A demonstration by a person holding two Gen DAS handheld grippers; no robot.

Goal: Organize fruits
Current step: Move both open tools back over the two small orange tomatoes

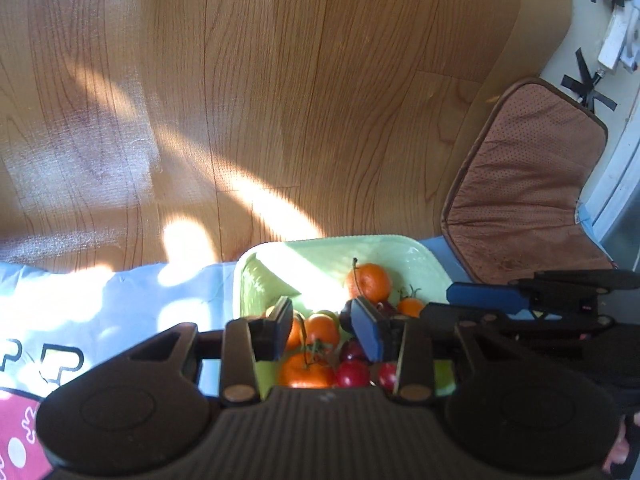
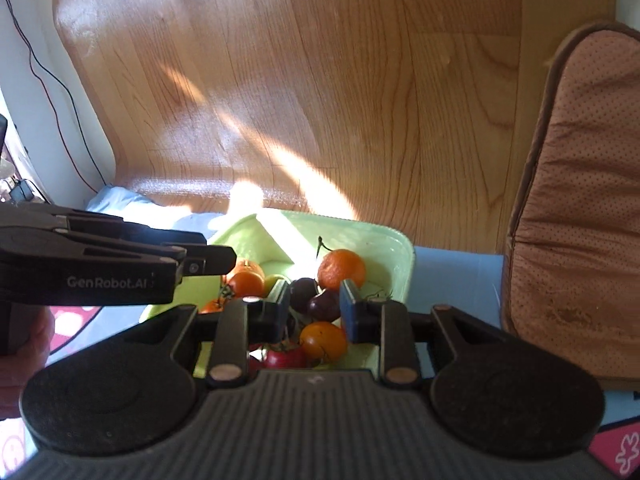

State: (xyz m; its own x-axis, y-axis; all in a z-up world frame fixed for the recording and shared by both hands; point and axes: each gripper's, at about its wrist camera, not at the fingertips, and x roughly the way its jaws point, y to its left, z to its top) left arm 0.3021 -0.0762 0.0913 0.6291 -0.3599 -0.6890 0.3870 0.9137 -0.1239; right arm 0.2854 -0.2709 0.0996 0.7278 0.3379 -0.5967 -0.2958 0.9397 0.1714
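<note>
Both hand-held grippers, jaws narrowly apart and empty, hover over round glossy fruits (image 1: 318, 330) in a green tray (image 1: 424, 258).

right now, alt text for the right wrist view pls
The right gripper hovers with narrow jaws over a green tray of oranges, tomatoes and dark plums on a blue mat; the left gripper reaches in from the left.

A pale green square ceramic tray (image 1: 428, 264) held orange round tangerines (image 1: 369, 282) and dark red glossy plums (image 2: 325, 305); the perforated brown leather cushion (image 1: 528, 184) lay beside it.
</note>
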